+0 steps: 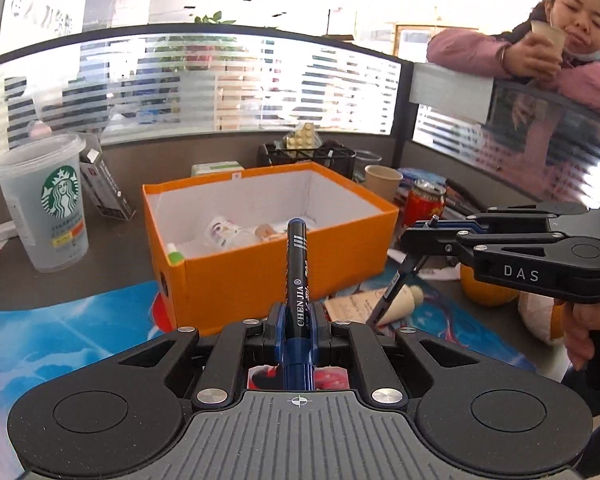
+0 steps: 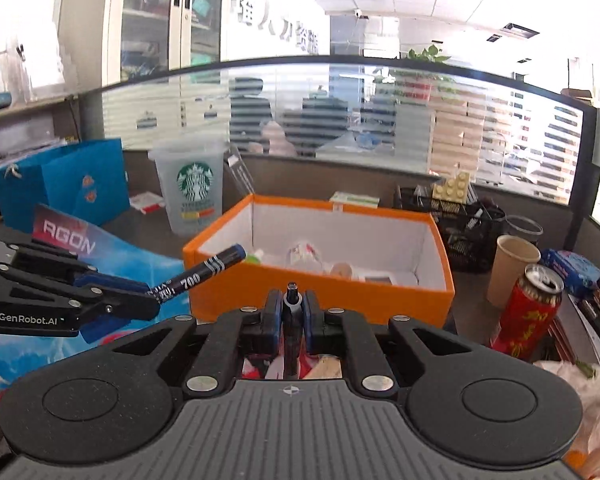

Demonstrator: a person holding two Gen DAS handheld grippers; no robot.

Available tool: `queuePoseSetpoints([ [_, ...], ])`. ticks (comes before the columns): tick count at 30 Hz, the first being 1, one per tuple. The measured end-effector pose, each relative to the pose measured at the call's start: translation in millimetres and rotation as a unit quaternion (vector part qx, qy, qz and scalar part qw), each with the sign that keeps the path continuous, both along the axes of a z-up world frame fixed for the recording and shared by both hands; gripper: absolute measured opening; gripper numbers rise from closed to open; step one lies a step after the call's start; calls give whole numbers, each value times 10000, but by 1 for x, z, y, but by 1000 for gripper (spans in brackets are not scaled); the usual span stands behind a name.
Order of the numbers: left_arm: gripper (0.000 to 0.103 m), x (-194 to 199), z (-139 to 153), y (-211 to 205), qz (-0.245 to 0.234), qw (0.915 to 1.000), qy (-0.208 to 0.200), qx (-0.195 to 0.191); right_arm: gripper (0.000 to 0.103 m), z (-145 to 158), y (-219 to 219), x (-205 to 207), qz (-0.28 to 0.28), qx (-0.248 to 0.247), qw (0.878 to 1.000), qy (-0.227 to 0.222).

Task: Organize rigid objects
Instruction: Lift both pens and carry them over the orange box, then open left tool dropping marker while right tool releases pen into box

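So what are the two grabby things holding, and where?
Left hand-held gripper: marker, lower barrel. Right hand-held gripper: thin pen, near its tip.

The right tongs [image 2: 292, 314] are clamped on a thin dark pen [image 2: 291, 320] that stands upright between the blue pads. At the left edge, the left tongs [image 2: 156, 300] grip a dark marker [image 2: 204, 272] whose capped end points toward the orange box [image 2: 320, 292]. The box sits open on the desk [image 2: 472, 284] with a few small items inside. A clear logo cup [image 2: 192, 192] stands behind it, a paper cup [image 2: 514, 268] and red can [image 2: 530, 312] to its right.
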State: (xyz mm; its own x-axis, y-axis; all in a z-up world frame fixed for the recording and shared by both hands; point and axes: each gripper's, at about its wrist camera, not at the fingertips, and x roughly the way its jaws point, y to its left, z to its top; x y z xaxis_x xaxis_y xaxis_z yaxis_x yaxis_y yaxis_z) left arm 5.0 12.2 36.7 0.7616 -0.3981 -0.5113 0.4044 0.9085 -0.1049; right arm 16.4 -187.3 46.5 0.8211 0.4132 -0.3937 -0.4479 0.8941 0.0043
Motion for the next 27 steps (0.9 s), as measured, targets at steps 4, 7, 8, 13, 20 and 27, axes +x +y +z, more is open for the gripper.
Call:
queuePoseSetpoints([
  [4, 10, 11, 15, 2, 46, 9999, -120, 48, 10, 18, -8, 6, -21, 187, 9997, -158],
  [7, 10, 21, 25, 3, 39, 9999, -133, 50, 10, 32, -16, 10, -54, 314, 9991, -277],
  [8, 10, 26, 28, 3, 48, 9999, -132, 49, 10, 37, -18, 12, -62, 343, 9989, -328],
  [13, 10, 60, 36, 6, 137, 9999, 87, -29, 10, 63, -29, 27, -65, 531, 9973, -499],
  [20, 10, 110, 34, 5, 357, 9984, 447, 18, 10, 86, -33, 64, -164, 480, 9969, -605],
  [27, 10, 151, 16, 2, 540, 9955, 759, 176, 10, 77, -32, 109, -154, 528, 9977, -399],
])
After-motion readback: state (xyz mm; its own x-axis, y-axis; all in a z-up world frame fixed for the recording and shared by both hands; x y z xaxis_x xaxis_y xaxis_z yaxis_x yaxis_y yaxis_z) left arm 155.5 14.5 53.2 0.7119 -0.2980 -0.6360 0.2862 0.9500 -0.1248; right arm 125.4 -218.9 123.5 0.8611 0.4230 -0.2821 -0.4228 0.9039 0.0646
